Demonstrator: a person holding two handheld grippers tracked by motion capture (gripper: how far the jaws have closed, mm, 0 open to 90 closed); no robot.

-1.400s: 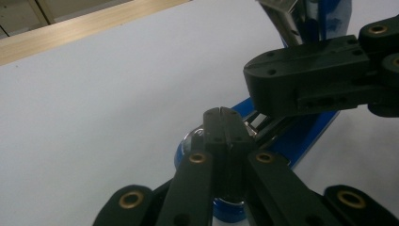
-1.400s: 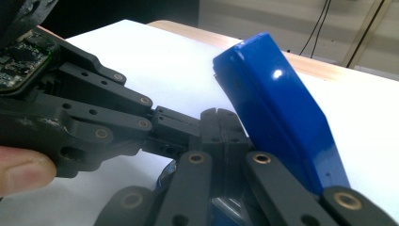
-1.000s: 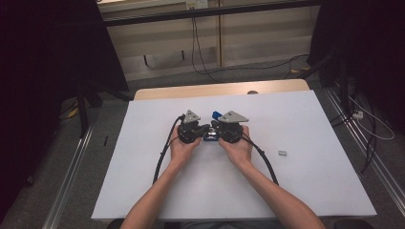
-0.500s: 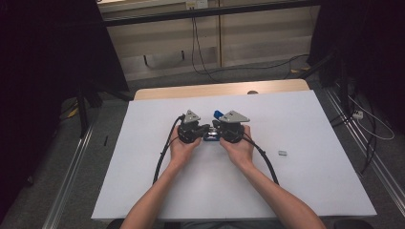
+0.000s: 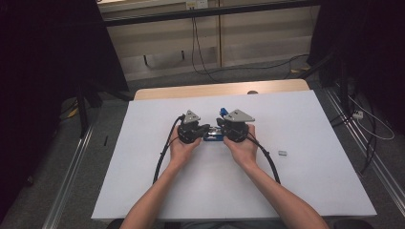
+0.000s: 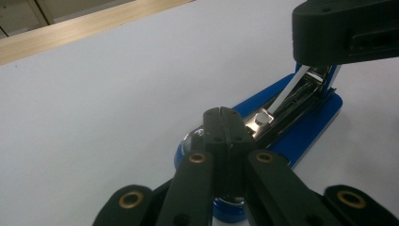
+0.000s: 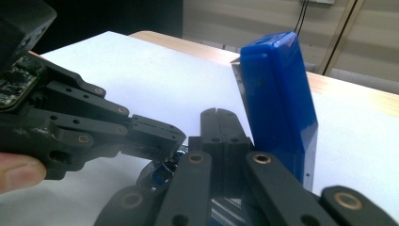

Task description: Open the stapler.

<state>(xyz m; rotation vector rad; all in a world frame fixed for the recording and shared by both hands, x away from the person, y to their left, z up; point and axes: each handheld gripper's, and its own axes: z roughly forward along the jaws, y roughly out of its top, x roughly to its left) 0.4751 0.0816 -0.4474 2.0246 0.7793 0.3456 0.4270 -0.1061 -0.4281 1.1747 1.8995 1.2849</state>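
A blue stapler [image 5: 212, 138] lies open on the white table top, between the two grippers at the middle. Its blue lid [image 7: 277, 94] stands nearly upright, and its shiny metal magazine [image 6: 291, 92] lies along the blue base [image 6: 308, 125]. My left gripper [image 5: 205, 128] points right with its jaws shut, the tips [image 6: 225, 114] sitting over the stapler's near end. My right gripper [image 5: 219, 129] points left toward it, jaws also shut [image 7: 218, 114], right beside the raised lid. Nothing shows between either pair of jaws. Each gripper is held by a hand.
A small grey block [image 5: 282, 153] lies on the white sheet [image 5: 143, 181] right of the right hand. A wooden table edge [image 5: 191, 91] runs along the back. Black cables [image 5: 162, 157] trail from the grippers toward the person. Dark stands and cables flank the table.
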